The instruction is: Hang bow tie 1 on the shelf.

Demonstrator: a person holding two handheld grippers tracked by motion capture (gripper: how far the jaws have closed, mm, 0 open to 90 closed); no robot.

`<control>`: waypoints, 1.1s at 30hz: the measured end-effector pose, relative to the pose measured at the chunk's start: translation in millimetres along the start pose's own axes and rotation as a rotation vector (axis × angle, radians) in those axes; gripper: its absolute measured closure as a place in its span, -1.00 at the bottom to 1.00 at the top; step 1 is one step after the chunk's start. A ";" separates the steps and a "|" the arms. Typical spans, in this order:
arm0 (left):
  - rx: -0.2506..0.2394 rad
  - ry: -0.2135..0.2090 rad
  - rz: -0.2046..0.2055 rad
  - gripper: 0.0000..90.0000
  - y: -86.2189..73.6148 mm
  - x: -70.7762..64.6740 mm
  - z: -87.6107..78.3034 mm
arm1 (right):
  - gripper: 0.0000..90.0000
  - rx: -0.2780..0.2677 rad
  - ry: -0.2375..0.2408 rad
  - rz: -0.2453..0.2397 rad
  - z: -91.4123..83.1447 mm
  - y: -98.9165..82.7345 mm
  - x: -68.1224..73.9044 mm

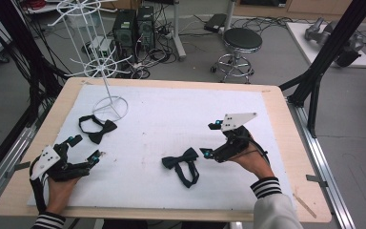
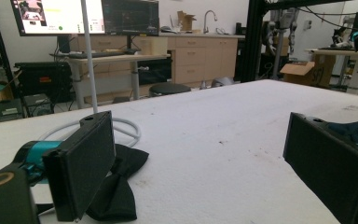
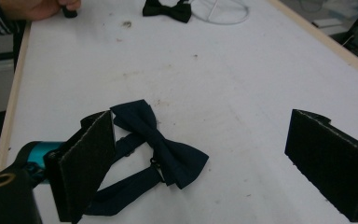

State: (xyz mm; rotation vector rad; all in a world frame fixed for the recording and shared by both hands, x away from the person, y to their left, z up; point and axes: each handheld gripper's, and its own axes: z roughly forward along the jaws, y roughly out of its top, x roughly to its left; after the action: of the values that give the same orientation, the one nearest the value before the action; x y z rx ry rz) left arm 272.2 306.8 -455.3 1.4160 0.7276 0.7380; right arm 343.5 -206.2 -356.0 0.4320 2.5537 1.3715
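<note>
1. A dark navy bow tie (image 1: 181, 164) lies flat on the white mat (image 1: 171, 119), toward the near edge, a little right of the middle, its strap looped beside it.
2. The right gripper (image 1: 208, 140) sits just right of it, jaws wide apart, holding nothing.
3. A black bow tie (image 1: 96, 128) lies near the left edge, beside the round foot of a white wire stand (image 1: 109, 108).
4. The left gripper (image 1: 85, 148) rests at the near left corner, jaws spread wide, empty.
</note>
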 end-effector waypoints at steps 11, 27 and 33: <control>-0.002 0.001 -0.002 -0.79 0.0 0.0 0.1 | -0.82 0.143 0.062 -0.065 26.2 10.1 -3.2; -0.001 0.001 -0.003 -0.79 0.0 0.1 0.1 | -0.82 0.286 0.100 -0.102 56.3 2.7 -3.8; -0.002 0.001 -0.003 -0.79 0.0 0.1 0.1 | -0.82 0.357 0.104 -0.139 69.4 -1.0 -2.3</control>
State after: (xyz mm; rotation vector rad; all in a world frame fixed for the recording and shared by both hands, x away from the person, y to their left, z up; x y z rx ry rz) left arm 272.4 306.8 -455.3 1.4130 0.7296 0.7370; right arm 367.6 -153.7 -394.5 0.2373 2.8600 0.9146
